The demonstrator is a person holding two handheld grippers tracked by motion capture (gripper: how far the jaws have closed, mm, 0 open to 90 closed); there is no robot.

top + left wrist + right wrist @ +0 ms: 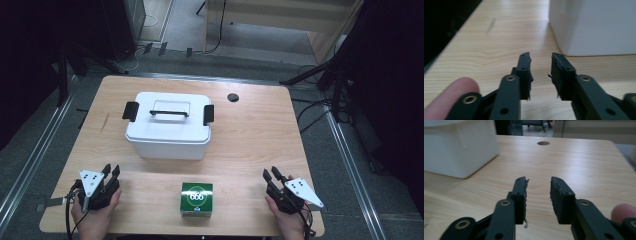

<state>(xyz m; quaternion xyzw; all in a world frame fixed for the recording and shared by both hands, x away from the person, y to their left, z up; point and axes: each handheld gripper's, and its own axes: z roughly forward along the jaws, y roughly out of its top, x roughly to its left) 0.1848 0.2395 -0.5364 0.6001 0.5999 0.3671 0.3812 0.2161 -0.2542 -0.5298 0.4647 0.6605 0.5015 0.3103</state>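
A white lidded storage box (167,126) with black side latches and a top handle stands at the middle of the wooden table (250,135). A small green carton (196,199) marked 666 sits near the front edge. My left gripper (111,170) rests at the front left, open, with nothing between its jaws; its own view shows the gripper (541,56) facing the box's (594,25) lower corner. At the front right my right gripper (271,173) is open and empty too, and in its own view the gripper (538,179) points across bare wood, with the box (456,147) at the upper left.
A round black cable hole (233,97) lies in the table's far right part, also visible as the hole (543,143) in the right gripper view. Dark stands and cables crowd the floor around the table. A fingertip (456,91) rests by the left gripper's base.
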